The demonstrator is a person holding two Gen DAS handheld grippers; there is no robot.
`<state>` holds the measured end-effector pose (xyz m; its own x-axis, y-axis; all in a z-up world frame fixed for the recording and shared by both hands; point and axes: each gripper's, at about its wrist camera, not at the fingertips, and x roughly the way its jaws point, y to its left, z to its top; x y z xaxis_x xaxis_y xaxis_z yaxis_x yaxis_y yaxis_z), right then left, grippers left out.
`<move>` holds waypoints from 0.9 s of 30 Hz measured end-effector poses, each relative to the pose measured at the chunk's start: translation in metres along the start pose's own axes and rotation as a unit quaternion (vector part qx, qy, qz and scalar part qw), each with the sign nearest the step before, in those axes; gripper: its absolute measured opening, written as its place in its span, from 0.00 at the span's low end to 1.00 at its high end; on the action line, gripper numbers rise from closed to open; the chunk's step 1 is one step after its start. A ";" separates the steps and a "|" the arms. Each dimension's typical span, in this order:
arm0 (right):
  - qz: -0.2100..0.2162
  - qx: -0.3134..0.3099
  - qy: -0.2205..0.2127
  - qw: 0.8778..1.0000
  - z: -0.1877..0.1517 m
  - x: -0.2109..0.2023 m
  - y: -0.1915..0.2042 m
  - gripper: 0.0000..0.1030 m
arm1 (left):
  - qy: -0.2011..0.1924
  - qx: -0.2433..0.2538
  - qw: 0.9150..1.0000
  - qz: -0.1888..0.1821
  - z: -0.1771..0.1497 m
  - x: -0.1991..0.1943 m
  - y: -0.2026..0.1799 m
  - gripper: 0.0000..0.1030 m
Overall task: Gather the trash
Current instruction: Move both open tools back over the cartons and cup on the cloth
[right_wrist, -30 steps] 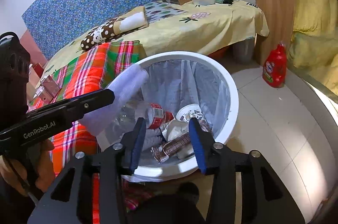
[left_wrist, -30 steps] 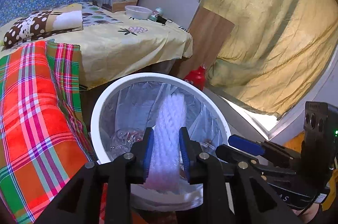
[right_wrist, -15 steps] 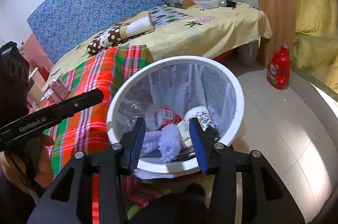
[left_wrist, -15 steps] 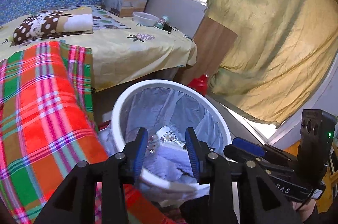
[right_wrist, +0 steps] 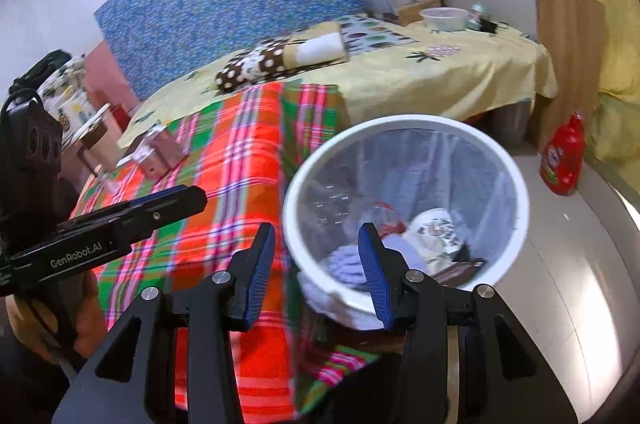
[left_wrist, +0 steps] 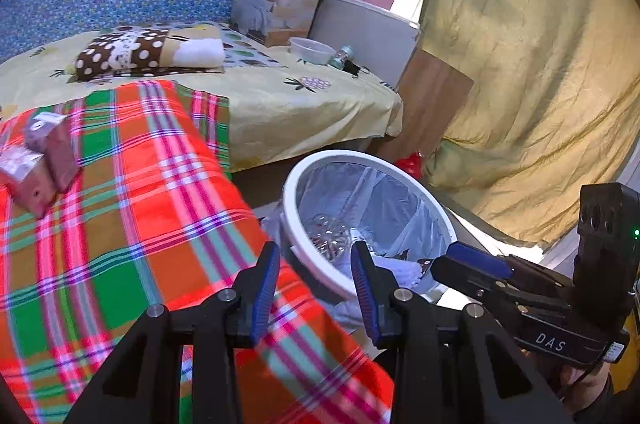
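Blue pads line both tongs. The left gripper has its jaws parted with nothing between them, hanging over the edge of the plaid blanket and the near rim of the white bin. The right gripper is likewise partly spread and empty, just above that same near rim.

Inside the bin, which carries a clear liner, lies the trash: a pale lilac knitted bundle at the near wall, a printed paper cup, a clear plastic bottle and a dark wrapper; much of it is blurred or hidden behind the fingers.

"GenRobot.AI" reads along the left tool's side in the right wrist view, and "DAS" on the right tool in the left wrist view.

On the blanket's far-left edge rest two pinkish cartons, their print unreadable. A red bottle stands on the floor beyond the bin, label too small to read.
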<state>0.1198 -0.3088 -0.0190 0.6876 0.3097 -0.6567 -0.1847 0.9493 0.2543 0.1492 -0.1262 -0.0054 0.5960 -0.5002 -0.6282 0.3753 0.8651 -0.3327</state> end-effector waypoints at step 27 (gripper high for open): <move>0.118 -0.109 0.029 0.987 0.001 0.022 0.108 0.44 | -0.032 -0.092 0.988 0.118 -0.046 -0.096 0.095 0.36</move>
<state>0.1157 -0.1996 -0.0049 0.5677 0.5201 -0.6381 -0.4854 0.8375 0.2508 0.0944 0.0054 -0.0090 0.6970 -0.2807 -0.6598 0.0897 0.9471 -0.3082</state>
